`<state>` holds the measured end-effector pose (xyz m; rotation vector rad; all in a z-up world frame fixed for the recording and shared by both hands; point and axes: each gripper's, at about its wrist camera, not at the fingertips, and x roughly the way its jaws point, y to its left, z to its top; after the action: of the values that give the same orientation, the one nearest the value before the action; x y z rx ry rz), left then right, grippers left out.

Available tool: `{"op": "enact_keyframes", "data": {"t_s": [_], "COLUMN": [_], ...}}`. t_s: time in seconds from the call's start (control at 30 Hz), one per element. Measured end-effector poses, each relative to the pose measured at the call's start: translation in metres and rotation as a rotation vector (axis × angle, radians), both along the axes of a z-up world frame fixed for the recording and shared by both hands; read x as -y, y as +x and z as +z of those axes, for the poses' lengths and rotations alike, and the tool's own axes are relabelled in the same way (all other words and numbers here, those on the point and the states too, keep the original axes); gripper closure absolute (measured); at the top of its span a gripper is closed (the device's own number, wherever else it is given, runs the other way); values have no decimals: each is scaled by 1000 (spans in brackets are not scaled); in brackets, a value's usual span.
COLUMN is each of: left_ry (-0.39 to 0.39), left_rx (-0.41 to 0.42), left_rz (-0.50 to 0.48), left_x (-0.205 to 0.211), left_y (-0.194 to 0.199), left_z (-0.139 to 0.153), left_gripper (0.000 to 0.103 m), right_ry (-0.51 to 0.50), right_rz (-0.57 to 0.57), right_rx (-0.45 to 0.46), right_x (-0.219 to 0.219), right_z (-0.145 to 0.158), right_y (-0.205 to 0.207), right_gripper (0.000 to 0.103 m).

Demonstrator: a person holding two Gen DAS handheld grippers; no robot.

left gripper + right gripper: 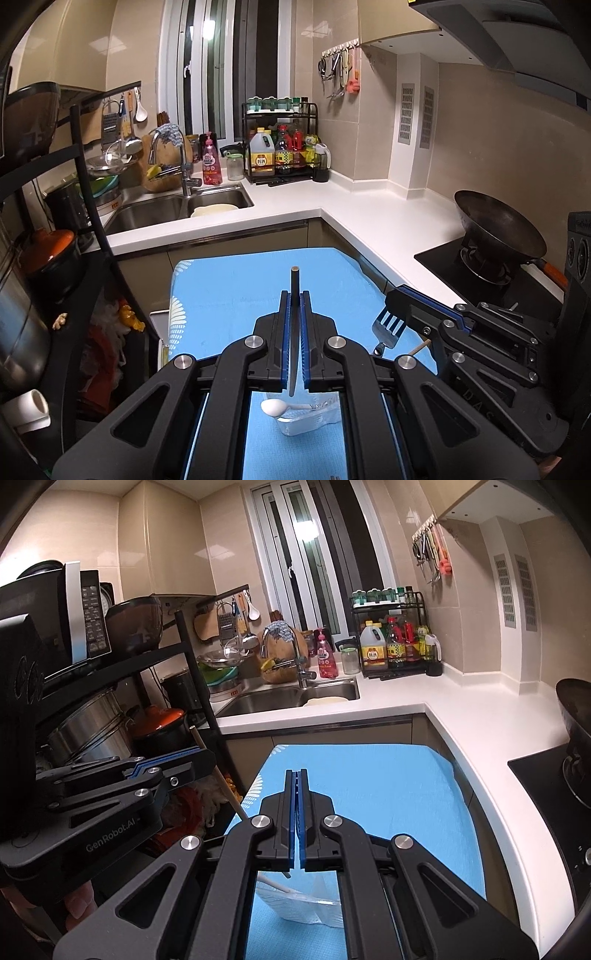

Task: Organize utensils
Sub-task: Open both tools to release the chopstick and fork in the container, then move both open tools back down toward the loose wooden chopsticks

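Observation:
My left gripper (294, 300) is shut on a chopstick (294, 284), whose dark end sticks up past the fingertips; in the right wrist view the same gripper (192, 762) shows its wooden shaft (229, 794) slanting down. My right gripper (296, 777) is shut on a metal fork; in the left wrist view that gripper (397, 299) shows the fork's tines (388, 328) hanging below it. A white spoon (275, 407) lies in a clear plastic container (310, 417) on the blue cloth (229, 295), beneath both grippers. The container also shows in the right wrist view (306, 901).
A white L-shaped counter (369, 218) wraps behind and right. A sink (166, 210) with a tap is at the back left, a bottle rack (280, 147) in the corner, a black wok (498, 225) on the hob at right. A black shelf (110, 686) with pots stands left.

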<state>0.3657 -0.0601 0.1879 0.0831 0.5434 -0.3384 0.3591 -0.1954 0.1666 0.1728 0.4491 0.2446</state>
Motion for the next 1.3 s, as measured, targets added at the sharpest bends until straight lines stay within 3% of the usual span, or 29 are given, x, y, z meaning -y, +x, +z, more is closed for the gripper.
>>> {"op": "enact_keyframes", "data": {"t_s": [0.1, 0.17, 0.2, 0.23, 0.27, 0.37, 0.63, 0.8, 1.17, 1.3], "left_ry": [33, 43, 47, 45, 33, 24, 43, 67, 90, 65], "left_rx": [10, 18, 36, 63, 68, 44, 5, 3, -65, -96], "left_rz": [30, 63, 100, 139, 147, 166, 185, 216, 230, 234], "left_x": [1, -2, -5, -9, -14, -22, -28, -32, -46, -55], "left_y": [1, 1, 0, -3, -4, -3, -18, -43, -118, -148], "left_z": [-5, -9, -8, -8, -8, -11, -25, -32, -75, -97], "left_gripper": [96, 61, 36, 26, 22, 20, 18, 13, 13, 13], "right_ry": [-2, -12, -19, -19, -20, -64, -181, -250, -217, -207], "right_rz": [-10, -23, -61, -70, -71, -87, -77, -104, -97, -107], "right_rx": [-11, -15, -10, -7, -4, -5, 65, 80, -8, -41], "right_x": [2, 2, 4, 6, 6, 3, -15, -29, -31, -32], "right_z": [-7, -12, -15, -16, -18, -21, -20, -23, -63, -86], "right_y": [0, -1, -4, -5, -8, -12, -48, -78, -155, -189], "right_gripper": [94, 67, 54, 44, 43, 30, 14, 10, 9, 9]}}
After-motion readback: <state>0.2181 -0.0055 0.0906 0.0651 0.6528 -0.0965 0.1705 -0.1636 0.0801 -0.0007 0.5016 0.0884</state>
